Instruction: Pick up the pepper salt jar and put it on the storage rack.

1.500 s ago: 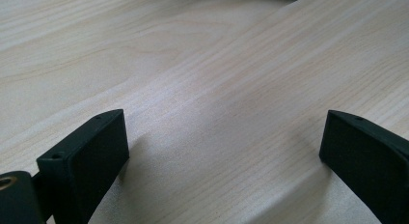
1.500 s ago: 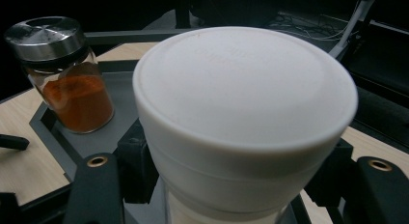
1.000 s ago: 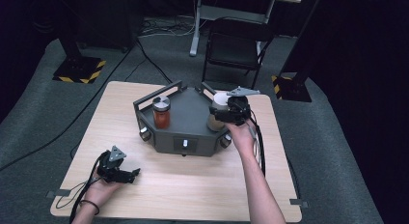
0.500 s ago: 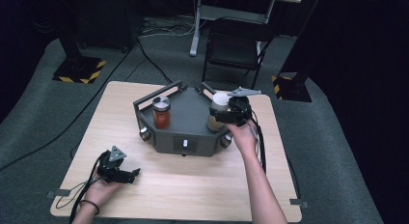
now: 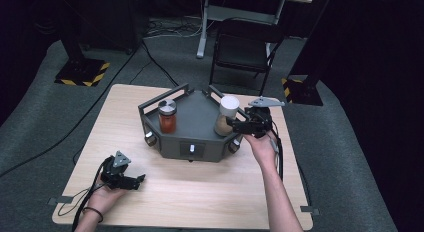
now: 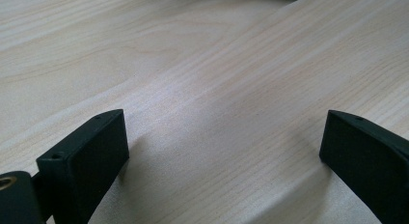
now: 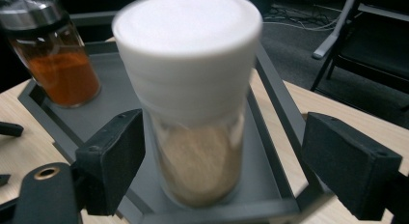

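A dark grey tray [image 5: 196, 118] stands at the middle of the wooden table [image 5: 210, 192]. On it are a glass jar of orange-red spice with a metal lid [image 5: 167, 117] [image 7: 53, 60] and a white-capped jar of tan powder [image 5: 227, 113] [image 7: 193, 89]. My right gripper [image 5: 233, 123] [image 7: 224, 137] is at the tray's right corner, level with the white-capped jar. Its jaws have just been opening, and the jar stands upright between them with both pads off it. My left gripper [image 5: 139, 180] [image 6: 222, 137] rests open on bare wood near the table's front left, nothing between its jaws.
The tray's raised rim [image 7: 279, 98] runs along its sides, and its front face carries small knobs [image 5: 191, 149]. A black chair [image 5: 242, 49] stands behind the table. Bare wood stretches in front of the tray [image 5: 200, 187].
The right gripper's jaws have come off the white-capped jar and the gripper has drawn back to the right, leaving the jar standing on the tray. The left gripper has not moved.
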Demonstrator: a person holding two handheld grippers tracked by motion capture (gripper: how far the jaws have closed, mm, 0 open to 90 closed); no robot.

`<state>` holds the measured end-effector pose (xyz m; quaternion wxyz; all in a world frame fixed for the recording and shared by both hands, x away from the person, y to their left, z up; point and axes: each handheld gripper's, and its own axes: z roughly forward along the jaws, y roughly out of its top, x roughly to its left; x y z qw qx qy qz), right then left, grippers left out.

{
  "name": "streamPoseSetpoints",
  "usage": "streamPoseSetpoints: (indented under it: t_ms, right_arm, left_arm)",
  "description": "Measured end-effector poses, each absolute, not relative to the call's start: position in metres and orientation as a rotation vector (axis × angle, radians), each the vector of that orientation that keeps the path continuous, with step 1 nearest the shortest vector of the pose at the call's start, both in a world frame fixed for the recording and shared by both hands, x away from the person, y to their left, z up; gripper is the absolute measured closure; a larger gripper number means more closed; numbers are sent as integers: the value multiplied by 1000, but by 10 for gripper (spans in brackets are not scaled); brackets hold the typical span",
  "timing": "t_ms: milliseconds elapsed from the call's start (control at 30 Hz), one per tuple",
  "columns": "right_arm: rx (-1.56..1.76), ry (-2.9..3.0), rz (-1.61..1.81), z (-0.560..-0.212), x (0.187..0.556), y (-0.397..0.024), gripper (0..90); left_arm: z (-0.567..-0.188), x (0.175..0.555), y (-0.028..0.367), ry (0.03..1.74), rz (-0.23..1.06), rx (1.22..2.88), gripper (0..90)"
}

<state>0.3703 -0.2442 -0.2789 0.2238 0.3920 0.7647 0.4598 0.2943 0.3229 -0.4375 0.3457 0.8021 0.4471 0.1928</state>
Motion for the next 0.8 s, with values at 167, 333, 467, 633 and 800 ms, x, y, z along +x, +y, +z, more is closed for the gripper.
streamPoseSetpoints:
  t_ms: [167, 333, 467, 633, 800]
  right_arm:
    - [1098, 2095, 1257, -291, 363, -257, 135]
    - [1130, 2090, 1273, -305, 357, -272, 126]
    - [1137, 2090, 1274, -317, 350, -280, 120]
    - [1144, 2090, 1270, -336, 339, -289, 114]
    - [1184, 2083, 1281, -357, 330, -301, 113]
  left_arm:
    - [-437, 294, 323, 1161, 501, 2082, 27]
    - [-438, 294, 323, 1161, 500, 2082, 28]
    - [-437, 294, 323, 1163, 501, 2082, 27]
    - [-437, 294, 323, 1163, 502, 2082, 27]
    - [-437, 294, 323, 1163, 501, 2082, 28]
